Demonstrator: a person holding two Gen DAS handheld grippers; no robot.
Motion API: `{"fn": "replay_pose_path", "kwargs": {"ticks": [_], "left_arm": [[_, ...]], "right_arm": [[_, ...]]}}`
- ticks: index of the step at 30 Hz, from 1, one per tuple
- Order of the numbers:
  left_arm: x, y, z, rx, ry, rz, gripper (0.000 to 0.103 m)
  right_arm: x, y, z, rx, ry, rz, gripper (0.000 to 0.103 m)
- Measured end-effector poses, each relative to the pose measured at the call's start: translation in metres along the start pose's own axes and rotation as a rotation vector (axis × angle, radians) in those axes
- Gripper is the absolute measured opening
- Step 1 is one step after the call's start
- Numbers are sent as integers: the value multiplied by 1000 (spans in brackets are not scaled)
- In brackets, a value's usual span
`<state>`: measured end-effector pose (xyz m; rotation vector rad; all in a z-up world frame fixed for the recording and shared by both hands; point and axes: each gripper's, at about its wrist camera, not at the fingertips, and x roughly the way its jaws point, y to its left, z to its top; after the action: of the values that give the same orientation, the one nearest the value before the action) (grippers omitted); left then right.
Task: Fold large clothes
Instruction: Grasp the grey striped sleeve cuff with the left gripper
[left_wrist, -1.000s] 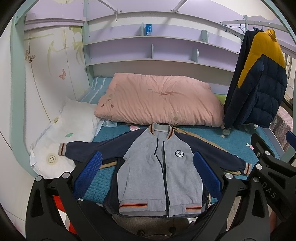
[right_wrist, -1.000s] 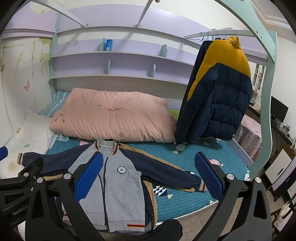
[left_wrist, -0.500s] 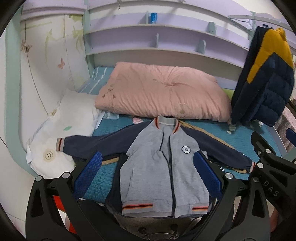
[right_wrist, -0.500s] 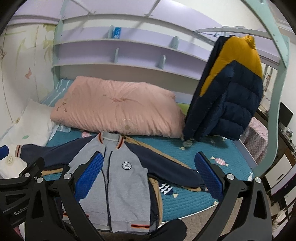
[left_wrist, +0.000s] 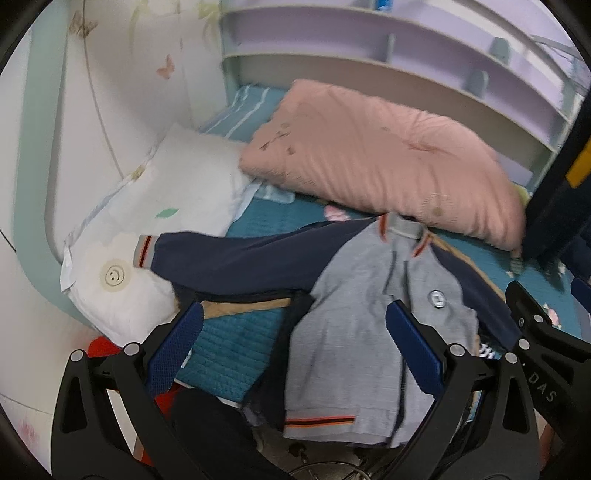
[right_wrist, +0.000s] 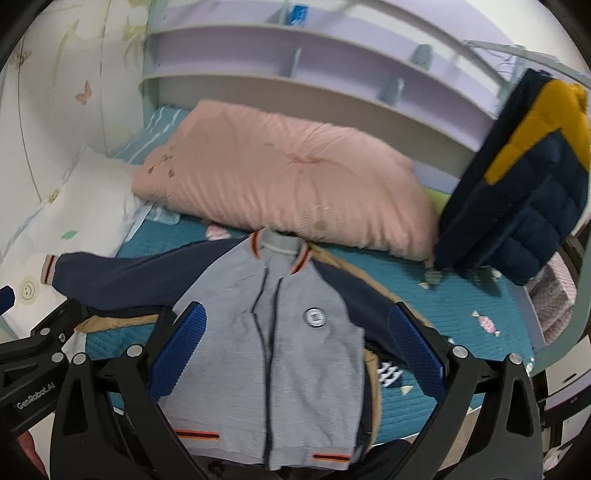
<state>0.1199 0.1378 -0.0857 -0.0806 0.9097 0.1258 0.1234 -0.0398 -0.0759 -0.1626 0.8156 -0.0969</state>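
A grey zip jacket (left_wrist: 369, 332) (right_wrist: 280, 350) with navy sleeves and orange-striped cuffs lies spread face up on the teal bed, collar toward the pink quilt. Its left sleeve (left_wrist: 236, 262) (right_wrist: 122, 277) stretches out to the white pillow. My left gripper (left_wrist: 293, 332) hovers open above the jacket's left side and hem, nothing between its blue pads. Over the jacket's chest my right gripper (right_wrist: 297, 332) is open too, above the fabric and not touching it. More clothes, tan and navy, lie under the jacket.
A pink quilt (right_wrist: 288, 177) fills the back of the bed. A white pillow (left_wrist: 162, 229) lies at the left. A navy and yellow puffer jacket (right_wrist: 517, 177) hangs at the right. Purple shelves (right_wrist: 295, 59) run along the back wall. The bed's front edge is just below the jacket hem.
Both grippers have moved forward and down toward the jacket, which now looks larger. The left one has also swung left toward the sleeve and pillow. The jacket lies unmoved.
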Motion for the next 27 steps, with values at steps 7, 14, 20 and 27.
{"fn": "replay_pose_path", "kwargs": {"ticks": [7, 14, 20, 27], "left_arm": [[60, 56, 8, -82, 80, 61, 98], [134, 125, 14, -198, 139, 178, 98], [195, 181, 14, -272, 193, 235, 98], [253, 225, 12, -376, 188, 300, 98]], "right_arm": [[53, 59, 14, -47, 64, 70, 96], [129, 117, 19, -69, 172, 161, 96], [204, 158, 18, -94, 240, 180, 96], [289, 179, 19, -109, 287, 150, 94]]}}
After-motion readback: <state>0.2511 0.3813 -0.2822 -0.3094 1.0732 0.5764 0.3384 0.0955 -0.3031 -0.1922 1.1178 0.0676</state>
